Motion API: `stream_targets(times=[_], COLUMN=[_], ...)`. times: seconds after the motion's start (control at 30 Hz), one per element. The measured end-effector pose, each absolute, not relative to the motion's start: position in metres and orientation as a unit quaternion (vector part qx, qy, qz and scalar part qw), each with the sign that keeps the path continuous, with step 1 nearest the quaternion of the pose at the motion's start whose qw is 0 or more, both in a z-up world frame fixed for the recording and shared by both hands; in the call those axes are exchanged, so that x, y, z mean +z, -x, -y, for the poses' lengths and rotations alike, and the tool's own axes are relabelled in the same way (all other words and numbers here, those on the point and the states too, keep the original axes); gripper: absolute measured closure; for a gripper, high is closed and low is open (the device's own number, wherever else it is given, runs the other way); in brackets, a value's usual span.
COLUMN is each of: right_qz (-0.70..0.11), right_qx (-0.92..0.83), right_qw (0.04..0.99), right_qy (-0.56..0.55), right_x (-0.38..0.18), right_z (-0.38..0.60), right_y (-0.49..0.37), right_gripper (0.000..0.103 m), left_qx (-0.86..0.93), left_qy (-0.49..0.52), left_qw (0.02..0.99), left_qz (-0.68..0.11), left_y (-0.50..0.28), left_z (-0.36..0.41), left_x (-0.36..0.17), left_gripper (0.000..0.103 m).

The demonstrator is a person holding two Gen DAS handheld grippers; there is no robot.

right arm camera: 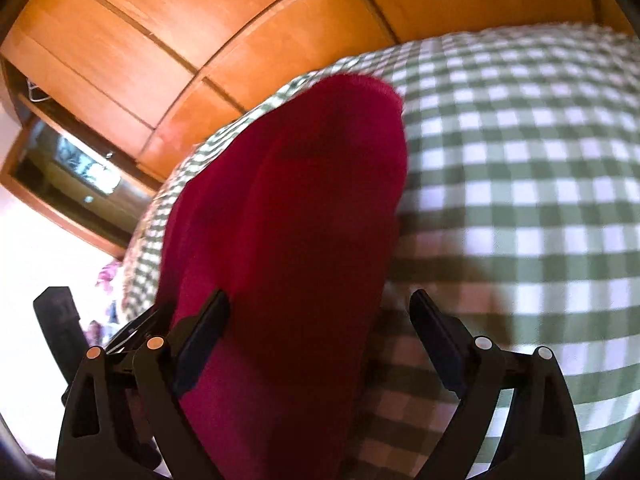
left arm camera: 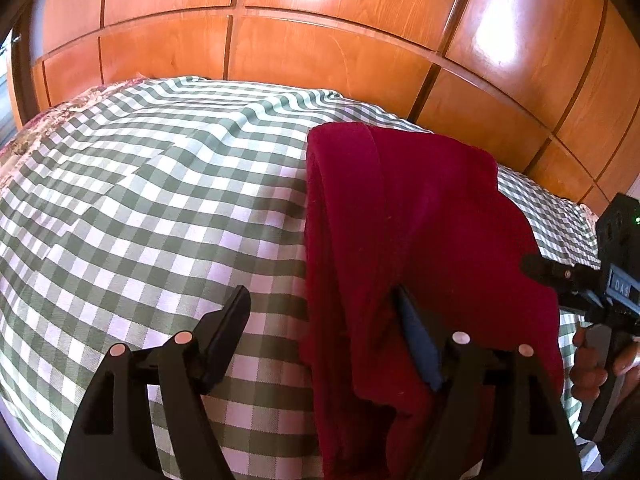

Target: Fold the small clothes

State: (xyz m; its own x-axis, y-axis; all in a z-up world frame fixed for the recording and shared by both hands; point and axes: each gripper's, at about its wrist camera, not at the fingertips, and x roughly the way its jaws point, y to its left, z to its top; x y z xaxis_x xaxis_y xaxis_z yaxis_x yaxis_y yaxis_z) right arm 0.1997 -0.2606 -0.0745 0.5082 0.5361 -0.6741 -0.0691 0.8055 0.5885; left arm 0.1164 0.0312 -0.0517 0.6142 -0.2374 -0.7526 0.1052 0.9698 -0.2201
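A dark red garment point(left arm camera: 416, 232) lies folded lengthwise on the green-and-white checked bedspread point(left arm camera: 160, 200). My left gripper point(left arm camera: 324, 304) is open at its near edge, with the left finger over bare bedspread and the right finger point(left arm camera: 416, 336) on the red cloth. In the right wrist view the same garment point(right arm camera: 296, 216) stretches away between the open fingers of my right gripper point(right arm camera: 320, 308). The right gripper's body also shows at the right edge of the left wrist view point(left arm camera: 600, 280), held by a hand.
A wooden panelled wardrobe point(left arm camera: 320, 40) stands close behind the bed. The bedspread point(right arm camera: 520, 160) spreads wide to the left of the garment. An open wardrobe niche point(right arm camera: 72, 168) and a bright floor lie beyond the bed's edge.
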Motion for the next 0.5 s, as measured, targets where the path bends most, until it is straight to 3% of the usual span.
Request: stream_targets(times=[0.33, 0.4, 0.43, 0.5], right_qz=[-0.472, -0.475, -0.477, -0.481], right_qx=[0.230, 0.236, 0.237, 0.242], right_qw=[0.809, 0.806, 0.806, 0.807], right_qy=[-0.265, -0.262, -0.257, -0.244], right_x=[-0.087, -0.088, -0.088, -0.086], right_z=[0.238, 0.227, 0.222, 0.215], right_y=[-0.216, -0.222, -0.224, -0.225], right_gripper=[0.012, 0.012, 0.013, 0.028], left_qx=[-0.139, -0.158, -0.171, -0.208], left_qy=[0.158, 0.183, 0.191, 0.218], left_qw=[0.871, 0.863, 0.859, 0.846], left_qz=[-0.443, -0.443, -0.443, -0.440], left_y=[-0.124, -0.125, -0.126, -0.125], left_z=[-0.056, -0.061, -0.062, -0.066], left_x=[-0.074, -0.080, -0.083, -0.086], left_gripper=[0.022, 0.025, 0.031, 0.051])
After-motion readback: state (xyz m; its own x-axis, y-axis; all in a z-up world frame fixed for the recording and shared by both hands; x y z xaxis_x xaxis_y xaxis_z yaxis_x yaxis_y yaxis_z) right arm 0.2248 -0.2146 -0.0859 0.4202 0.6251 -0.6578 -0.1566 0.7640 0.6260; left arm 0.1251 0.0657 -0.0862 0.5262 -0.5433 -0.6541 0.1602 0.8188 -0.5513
